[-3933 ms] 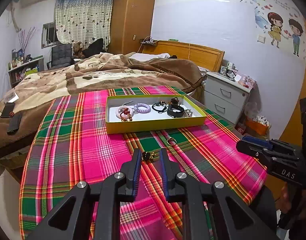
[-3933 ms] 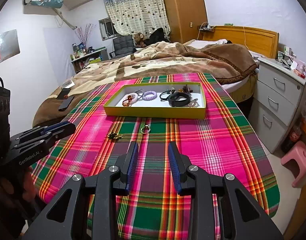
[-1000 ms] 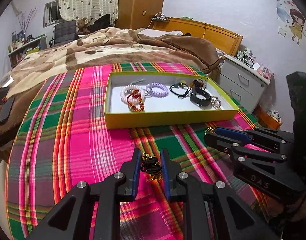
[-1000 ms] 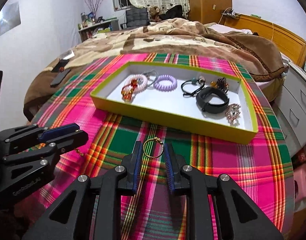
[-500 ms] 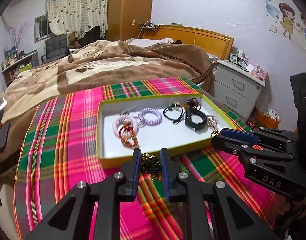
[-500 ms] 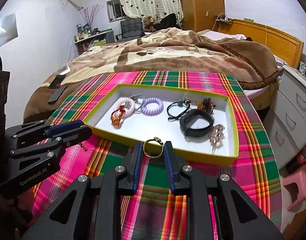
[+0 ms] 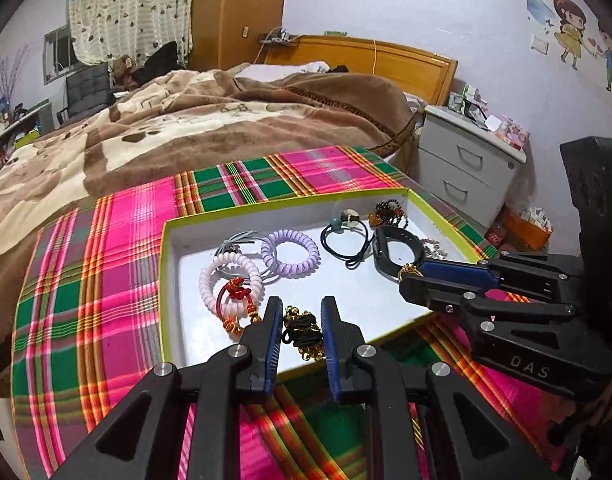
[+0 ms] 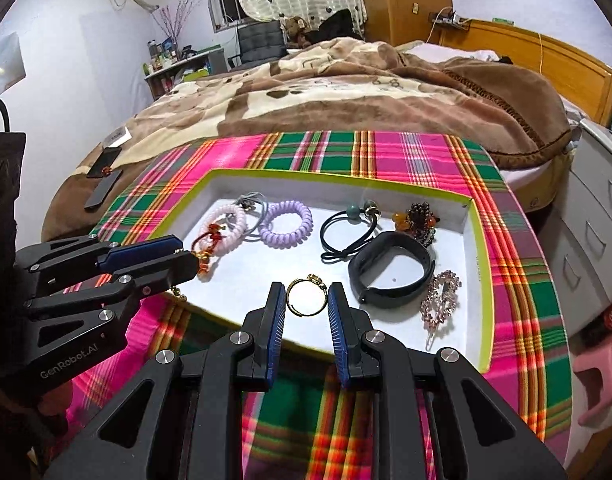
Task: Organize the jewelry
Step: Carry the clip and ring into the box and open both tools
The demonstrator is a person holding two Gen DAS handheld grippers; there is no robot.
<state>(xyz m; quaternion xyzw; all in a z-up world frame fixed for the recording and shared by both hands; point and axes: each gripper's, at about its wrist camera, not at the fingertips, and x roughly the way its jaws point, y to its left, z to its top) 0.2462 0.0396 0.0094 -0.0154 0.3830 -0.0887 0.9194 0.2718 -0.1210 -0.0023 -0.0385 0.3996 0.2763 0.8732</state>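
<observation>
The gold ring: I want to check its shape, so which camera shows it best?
The right wrist view: the gold ring sits face-on between the right claw tips, its whole loop visible. In the left wrist view only a gold sliver peeks past that claw.

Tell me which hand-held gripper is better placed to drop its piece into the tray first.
Right. The right hand-held gripper holds the gold ring over bare tray floor.
</observation>
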